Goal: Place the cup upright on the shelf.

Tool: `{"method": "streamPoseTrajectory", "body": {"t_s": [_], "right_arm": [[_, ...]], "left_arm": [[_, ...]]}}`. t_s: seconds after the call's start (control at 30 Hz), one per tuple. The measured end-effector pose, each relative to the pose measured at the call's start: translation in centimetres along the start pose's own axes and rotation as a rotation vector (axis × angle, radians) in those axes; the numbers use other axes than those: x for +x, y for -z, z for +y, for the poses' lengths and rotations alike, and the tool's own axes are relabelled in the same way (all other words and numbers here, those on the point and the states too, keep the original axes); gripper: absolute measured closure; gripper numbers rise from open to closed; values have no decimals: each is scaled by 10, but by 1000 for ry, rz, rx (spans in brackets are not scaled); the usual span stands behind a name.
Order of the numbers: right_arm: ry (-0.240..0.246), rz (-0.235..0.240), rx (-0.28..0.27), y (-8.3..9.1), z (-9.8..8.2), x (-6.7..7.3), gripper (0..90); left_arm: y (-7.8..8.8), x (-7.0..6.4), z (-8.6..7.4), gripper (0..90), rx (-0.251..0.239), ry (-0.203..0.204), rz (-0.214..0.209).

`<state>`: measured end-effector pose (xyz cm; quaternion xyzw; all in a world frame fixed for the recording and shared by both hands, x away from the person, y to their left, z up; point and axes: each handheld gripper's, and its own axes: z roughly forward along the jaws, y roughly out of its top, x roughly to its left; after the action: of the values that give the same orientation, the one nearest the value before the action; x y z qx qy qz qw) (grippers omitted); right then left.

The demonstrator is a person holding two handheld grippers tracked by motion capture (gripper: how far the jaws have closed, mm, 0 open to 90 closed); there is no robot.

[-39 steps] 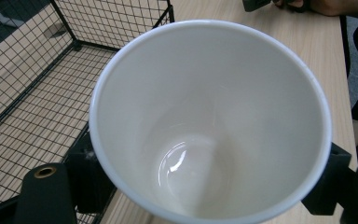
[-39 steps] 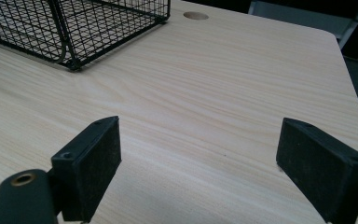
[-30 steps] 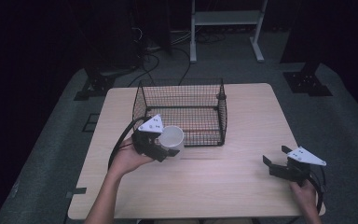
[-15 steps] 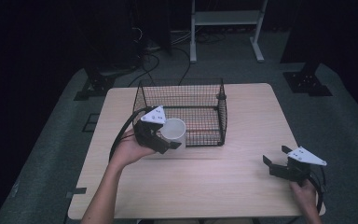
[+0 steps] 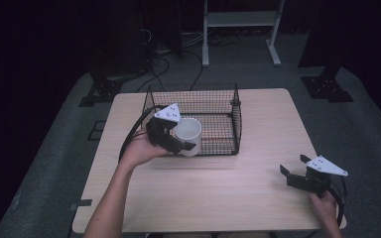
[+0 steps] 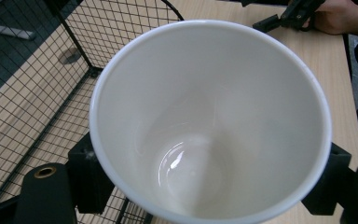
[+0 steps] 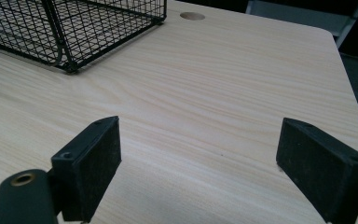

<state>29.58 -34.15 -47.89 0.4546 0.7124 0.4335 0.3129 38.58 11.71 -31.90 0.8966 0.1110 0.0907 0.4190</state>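
White mug [image 5: 188,136] — gripped by the left gripper [image 5: 177,144], mouth tilted toward it — over the wire basket's [image 5: 230,101] near-left edge; right gripper [image 5: 295,171] open above the wooden table [image 5: 218,188].

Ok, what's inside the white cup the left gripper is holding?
Nothing shows inside the white cup: bare glossy walls and bottom with a light glare. The left gripper holds it beside the wire basket. The cup's outside and underside are hidden.

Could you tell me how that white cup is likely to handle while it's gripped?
The white cup looks rigid and glossy inside, so probably slippery against the left gripper pads. Its walls taper, so it may slide out. It appears empty, likely light.
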Motion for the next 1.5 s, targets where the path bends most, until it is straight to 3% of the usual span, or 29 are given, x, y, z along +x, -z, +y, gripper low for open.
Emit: {"method": "streamPoseTrajectory", "body": {"t_s": [0.9, 1.5], "right_arm": [[3, -3, -5, 0, 0, 0, 131], [4, -3, -4, 0, 0, 0, 131]], "left_arm": [[-15, 35, 32, 211, 29, -20, -15], [-20, 67, 41, 211, 17, 17, 8]]}}
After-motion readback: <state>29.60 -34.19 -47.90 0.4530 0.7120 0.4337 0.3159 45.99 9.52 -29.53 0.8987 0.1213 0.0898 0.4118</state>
